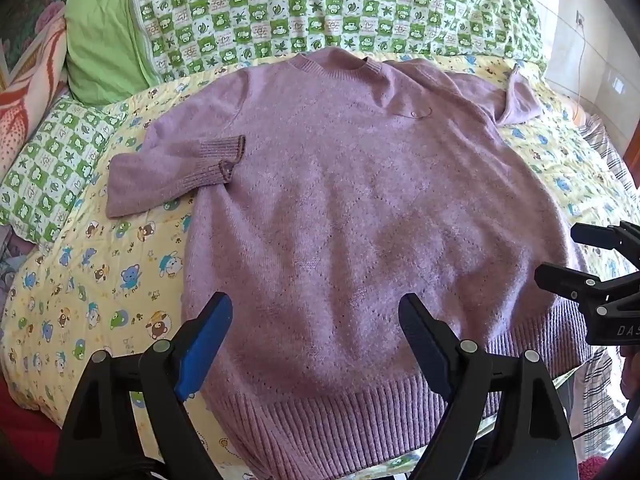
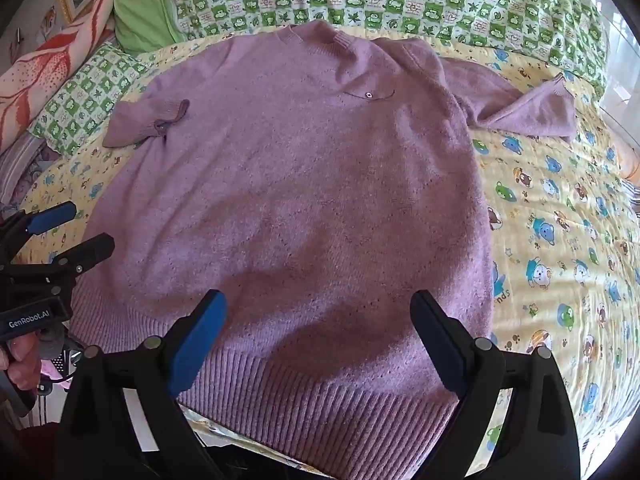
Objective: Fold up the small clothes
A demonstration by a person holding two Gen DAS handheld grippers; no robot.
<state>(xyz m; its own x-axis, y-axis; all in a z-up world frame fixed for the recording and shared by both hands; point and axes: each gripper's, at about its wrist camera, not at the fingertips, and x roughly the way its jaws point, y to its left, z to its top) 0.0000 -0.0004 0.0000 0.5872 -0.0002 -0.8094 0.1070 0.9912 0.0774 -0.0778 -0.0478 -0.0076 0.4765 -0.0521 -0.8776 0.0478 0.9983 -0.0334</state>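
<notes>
Lying flat, front up, on a bed covered with a yellow cartoon-animal sheet point(image 2: 560, 240), a mauve knitted sweater point(image 1: 340, 208) spreads with its ribbed hem nearest the cameras and its neckline toward a green-and-white checked quilt point(image 1: 320, 4). One sleeve is folded in so its ribbed cuff point(image 1: 218, 162) rests on the chest edge; the other sleeve point(image 2: 532, 116) bends outward on the sheet. The left claw point(image 1: 316, 344) hangs over the hem's left part, its jaws spread wide and holding nothing. The right claw point(image 2: 320, 340) hovers over the hem's right part, likewise wide open and empty. A green pillow point(image 1: 100, 40) lies at the far left.
</notes>
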